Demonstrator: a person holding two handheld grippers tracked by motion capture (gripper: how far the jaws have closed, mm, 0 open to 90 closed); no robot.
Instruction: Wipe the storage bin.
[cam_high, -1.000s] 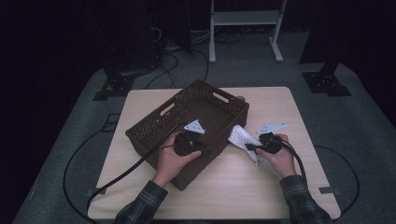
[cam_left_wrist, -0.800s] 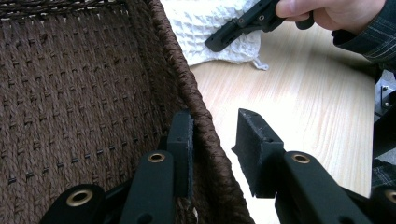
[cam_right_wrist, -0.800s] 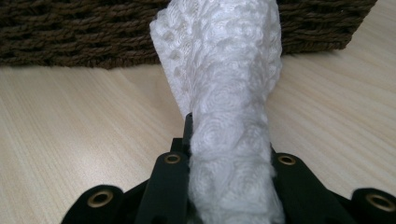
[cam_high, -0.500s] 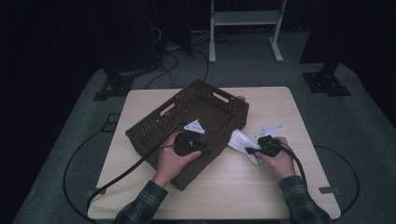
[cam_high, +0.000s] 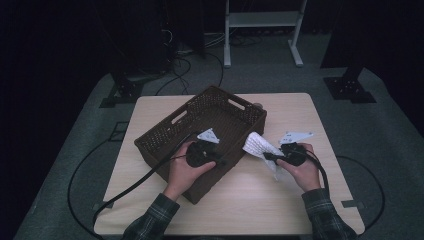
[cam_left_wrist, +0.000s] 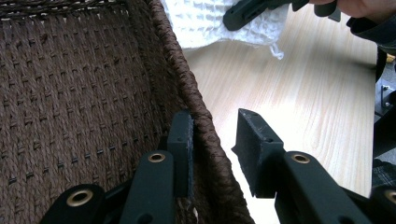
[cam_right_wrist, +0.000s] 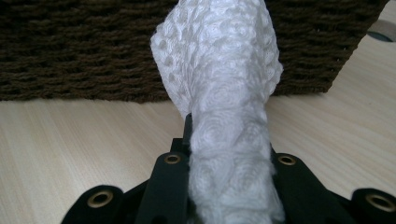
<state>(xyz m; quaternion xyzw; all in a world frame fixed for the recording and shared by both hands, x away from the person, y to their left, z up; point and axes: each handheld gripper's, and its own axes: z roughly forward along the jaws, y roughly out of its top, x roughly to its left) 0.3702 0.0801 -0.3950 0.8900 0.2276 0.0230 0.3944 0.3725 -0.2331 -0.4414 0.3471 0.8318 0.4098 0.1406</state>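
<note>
high view: pale wood table (cam_high: 280, 200), grey carpet (cam_high: 395, 150); left fingers (cam_left_wrist: 212, 149) straddle basket (cam_high: 165, 142) rim, right fingers (cam_right_wrist: 229, 154) clamp cloth (cam_right_wrist: 224, 93).

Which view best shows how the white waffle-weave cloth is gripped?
The right gripper view: the white waffle-weave cloth sits bunched between that gripper's black jaws. The high view shows it small beside the brown woven basket; the left gripper view catches its lower edge.

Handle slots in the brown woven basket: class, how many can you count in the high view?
2: one slot in the basket's left wall, one in its far right wall. The near walls, partly behind the left gripper, may hide more.
</note>
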